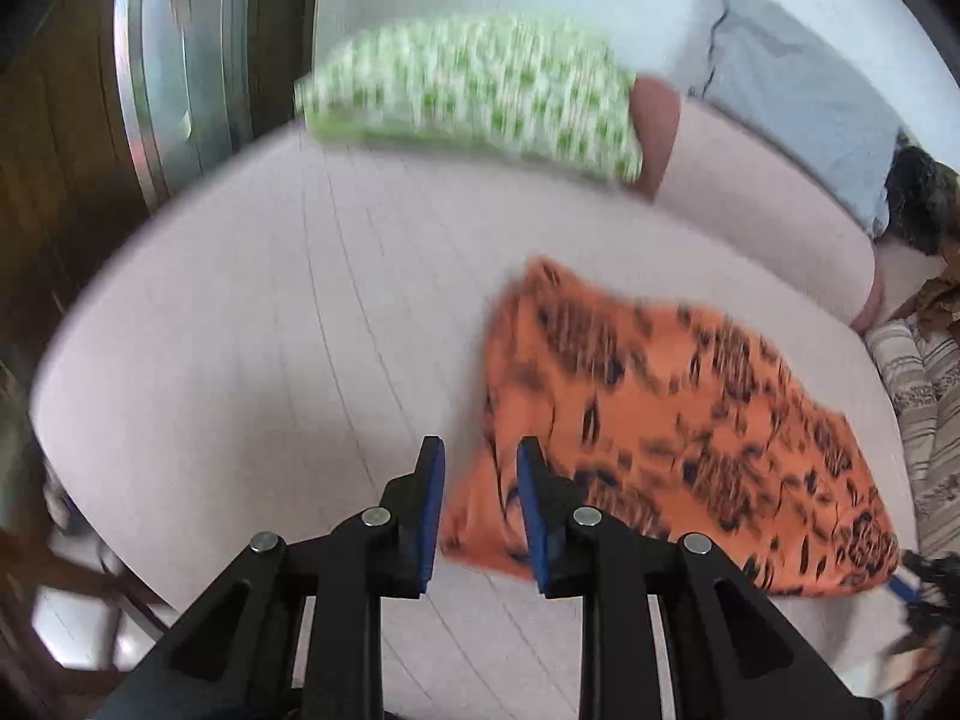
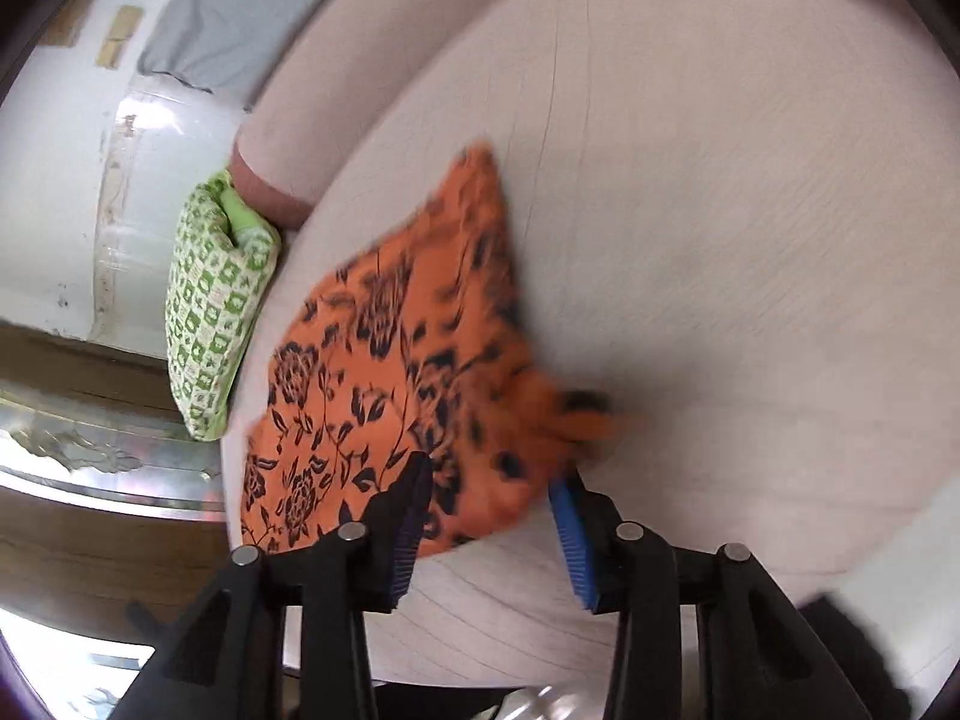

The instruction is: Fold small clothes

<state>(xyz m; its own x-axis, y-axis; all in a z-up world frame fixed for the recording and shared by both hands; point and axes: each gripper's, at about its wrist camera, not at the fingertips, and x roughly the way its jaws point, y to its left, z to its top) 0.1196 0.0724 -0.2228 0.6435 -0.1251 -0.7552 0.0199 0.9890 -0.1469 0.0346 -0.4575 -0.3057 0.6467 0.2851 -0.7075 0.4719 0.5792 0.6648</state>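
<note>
Ahead of my left gripper (image 1: 480, 450), whose jaws stand narrowly apart on nothing, the orange black-flowered cloth (image 1: 678, 420) lies on the pale pink bed (image 1: 270, 330). My right gripper (image 2: 495, 474) hangs half open over a corner, empty. I judge a fold just laid; regripping comes next. Blur hides the edges.

The orange garment (image 2: 384, 396) is soft matt cloth printed with dark flowers. The bed (image 1: 270, 330) wears a pale, finely ribbed matt sheet. The green-patterned pillow (image 1: 474, 84) is woven cloth. Each hand-held gripper (image 1: 480, 480) is matt black plastic with ridged blue pads and shiny metal pins.
</note>
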